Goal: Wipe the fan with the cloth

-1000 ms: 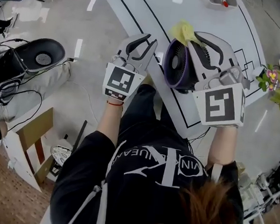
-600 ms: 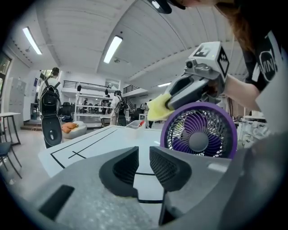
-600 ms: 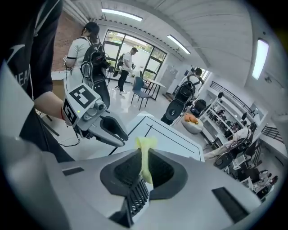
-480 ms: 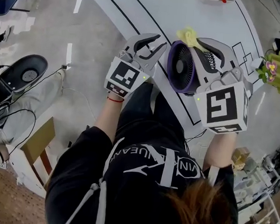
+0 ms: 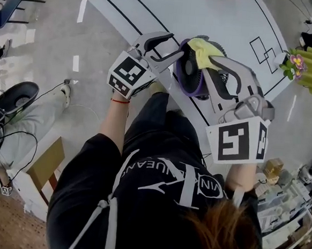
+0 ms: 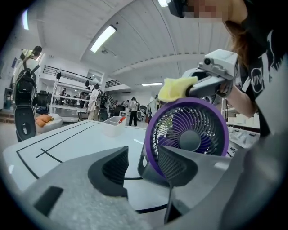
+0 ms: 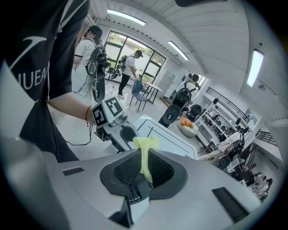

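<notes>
A small purple fan (image 5: 191, 71) stands upright near the front edge of the white table (image 5: 154, 8). My right gripper (image 5: 210, 64) is shut on a yellow cloth (image 5: 204, 49), which rests against the top of the fan's rim. In the right gripper view the cloth (image 7: 145, 157) stands up between the pads. My left gripper (image 5: 176, 44) is at the fan's left side, and its jaws have just been opening. In the left gripper view the fan (image 6: 189, 139) sits just beyond the right finger (image 6: 176, 165), and no pad presses on it.
Black lines are marked on the table, and a white bin (image 6: 114, 123) sits at its far side. A pot of flowers (image 5: 305, 68) stands to the right. A seated person's legs and cables (image 5: 6, 120) are on the floor at the left.
The right gripper has carried the cloth onto the fan's top rim. The left gripper has moved in toward the fan's side and its jaws stand wider apart.
</notes>
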The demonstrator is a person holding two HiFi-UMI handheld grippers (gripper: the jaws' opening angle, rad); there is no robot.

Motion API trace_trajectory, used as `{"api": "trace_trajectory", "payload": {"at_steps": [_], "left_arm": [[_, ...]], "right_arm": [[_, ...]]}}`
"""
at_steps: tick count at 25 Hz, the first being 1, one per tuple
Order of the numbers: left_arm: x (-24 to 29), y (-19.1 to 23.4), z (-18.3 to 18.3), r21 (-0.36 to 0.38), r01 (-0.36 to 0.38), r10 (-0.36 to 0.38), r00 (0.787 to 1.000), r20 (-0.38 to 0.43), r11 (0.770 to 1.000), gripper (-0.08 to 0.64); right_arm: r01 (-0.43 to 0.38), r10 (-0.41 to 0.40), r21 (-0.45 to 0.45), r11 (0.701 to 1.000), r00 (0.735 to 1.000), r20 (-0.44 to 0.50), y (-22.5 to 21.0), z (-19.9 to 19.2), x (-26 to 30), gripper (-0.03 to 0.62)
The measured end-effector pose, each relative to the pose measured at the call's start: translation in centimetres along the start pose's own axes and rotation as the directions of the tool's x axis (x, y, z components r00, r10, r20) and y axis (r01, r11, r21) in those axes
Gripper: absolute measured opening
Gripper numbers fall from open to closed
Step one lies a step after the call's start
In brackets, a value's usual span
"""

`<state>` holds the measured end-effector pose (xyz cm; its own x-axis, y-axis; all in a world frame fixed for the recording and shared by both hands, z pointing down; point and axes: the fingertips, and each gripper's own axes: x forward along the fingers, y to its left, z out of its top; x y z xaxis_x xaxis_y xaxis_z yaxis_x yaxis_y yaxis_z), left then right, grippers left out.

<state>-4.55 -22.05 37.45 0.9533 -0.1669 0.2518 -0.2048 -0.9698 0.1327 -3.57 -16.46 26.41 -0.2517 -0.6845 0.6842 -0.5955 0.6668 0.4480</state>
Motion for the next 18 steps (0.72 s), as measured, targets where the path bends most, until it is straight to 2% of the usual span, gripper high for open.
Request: {"api": "trace_trajectory", "payload": {"at_steps": [2, 6, 12, 15, 18], "left_arm": [[0.3, 0.0, -0.3, -0.013, -0.011, 0.011, 1.0, -0.007, 1.0, 0.206], [0.9, -0.5, -0.6, -0.088, -0.037, 0.038, 0.999, 0.01, 0.995, 0.206], [1.0, -0.4, -1.1, -0.12, -0.099, 0.099, 0.995, -0.01, 0.988, 0.205], [0.9, -0.5, -0.9, -0.114, -0.123, 0.123, 0.992, -0.007, 0.986, 0.193], [1.4, -1.2, -1.1, -0.082, -0.122, 0.122, 0.992, 0.001, 0.989, 0.12]], "right_arm": [[0.002, -0.002, -0.009, 1.0, 1.0, 0.011, 0.6, -0.1, -0.8, 0.041], [0.0, 0.001, -0.022, 1.0, 1.0, 0.032, 2.3, -0.7, -2.6, 0.041], [0.04, -0.038, -0.02, 0.999, 0.997, 0.07, 4.2, -1.7, -3.7, 0.041], [0.044, -0.043, -0.008, 0.999, 0.996, 0.08, 5.1, -2.2, -4.0, 0.041], [0.054, -0.054, 0.002, 0.999, 0.996, 0.071, 6.1, -3.5, -4.0, 0.041]]}}
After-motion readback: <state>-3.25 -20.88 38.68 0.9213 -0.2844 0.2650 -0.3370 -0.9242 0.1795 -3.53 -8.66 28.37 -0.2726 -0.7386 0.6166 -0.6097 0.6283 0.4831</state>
